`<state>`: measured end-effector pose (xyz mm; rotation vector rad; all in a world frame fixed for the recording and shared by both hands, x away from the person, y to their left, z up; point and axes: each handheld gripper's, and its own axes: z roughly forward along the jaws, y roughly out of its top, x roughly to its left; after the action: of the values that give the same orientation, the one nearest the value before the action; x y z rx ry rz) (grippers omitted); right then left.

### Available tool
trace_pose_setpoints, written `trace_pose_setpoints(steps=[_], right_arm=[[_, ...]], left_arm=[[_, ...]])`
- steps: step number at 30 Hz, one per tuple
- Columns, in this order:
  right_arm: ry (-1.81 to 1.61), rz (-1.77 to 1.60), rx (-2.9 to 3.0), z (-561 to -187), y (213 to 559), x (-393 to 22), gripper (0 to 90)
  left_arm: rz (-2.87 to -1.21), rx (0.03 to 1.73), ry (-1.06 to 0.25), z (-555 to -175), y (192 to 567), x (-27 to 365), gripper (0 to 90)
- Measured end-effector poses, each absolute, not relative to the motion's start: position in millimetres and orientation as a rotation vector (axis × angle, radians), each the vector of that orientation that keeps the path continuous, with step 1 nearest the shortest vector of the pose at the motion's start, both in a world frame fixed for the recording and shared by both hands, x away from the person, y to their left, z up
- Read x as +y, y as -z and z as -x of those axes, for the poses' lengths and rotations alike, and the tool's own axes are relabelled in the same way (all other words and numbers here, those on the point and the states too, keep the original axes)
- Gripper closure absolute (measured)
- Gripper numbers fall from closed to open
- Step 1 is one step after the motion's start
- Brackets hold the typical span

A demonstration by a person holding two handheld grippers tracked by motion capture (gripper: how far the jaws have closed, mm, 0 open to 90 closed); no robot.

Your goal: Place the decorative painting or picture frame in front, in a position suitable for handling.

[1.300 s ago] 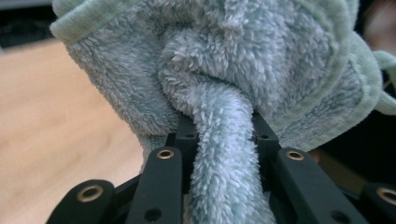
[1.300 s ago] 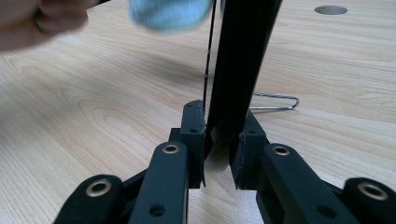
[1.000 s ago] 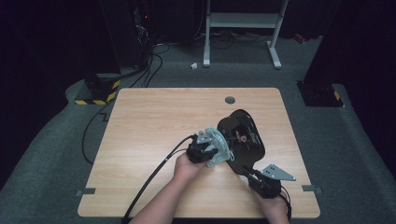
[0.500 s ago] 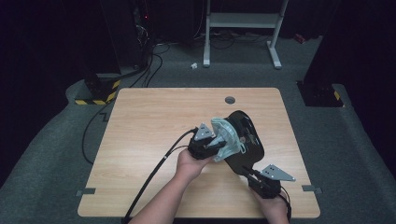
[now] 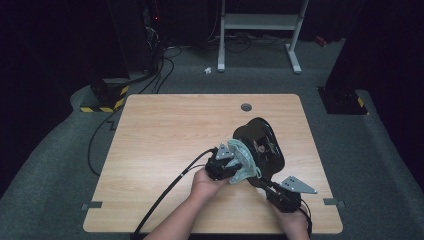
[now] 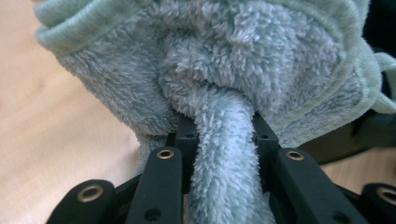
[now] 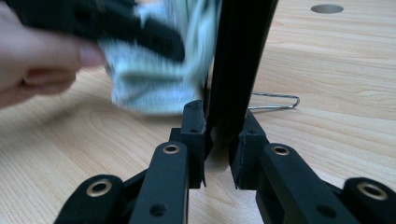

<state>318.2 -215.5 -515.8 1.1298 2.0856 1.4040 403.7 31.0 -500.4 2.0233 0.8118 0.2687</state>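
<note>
A fluffy pale green cloth is bunching just beyond the left gripper, whose jaws are clamping a twisted fold of it between them. The cloth is pressing against a black pan, which is standing tilted on the wooden table. The right gripper is squeezing the pan's black handle between its jaws, and a thin wire loop is lying just past them.

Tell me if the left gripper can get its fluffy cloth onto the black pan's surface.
Probably yes: the left gripper, shut on the pale green fluffy cloth, sits right beside the black frying pan, which the right gripper holds tilted up.
</note>
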Motion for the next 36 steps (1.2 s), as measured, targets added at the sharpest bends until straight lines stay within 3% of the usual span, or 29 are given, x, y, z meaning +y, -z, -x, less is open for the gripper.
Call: trace_pose_setpoints(steps=[8,16,21,36], right_arm=[[-1.404,-1.126,2.084,-318.2,516.1,-215.3,77.6],[-1.400,-1.115,2.087,-317.8,516.0,-214.1,77.8],[-1.399,-1.113,2.089,-317.6,515.9,-213.8,77.6],[-1.396,-1.129,2.084,-318.2,515.8,-214.5,76.6]], left_arm=[[-2.073,0.840,-0.266,-402.8,514.6,32.6,71.8],[-1.891,0.818,-0.296,-410.5,454.0,41.0,71.8],[-1.862,0.796,-0.333,-414.3,431.7,36.6,71.8],[-2.049,0.890,-0.270,-413.2,516.9,32.3,71.9]])
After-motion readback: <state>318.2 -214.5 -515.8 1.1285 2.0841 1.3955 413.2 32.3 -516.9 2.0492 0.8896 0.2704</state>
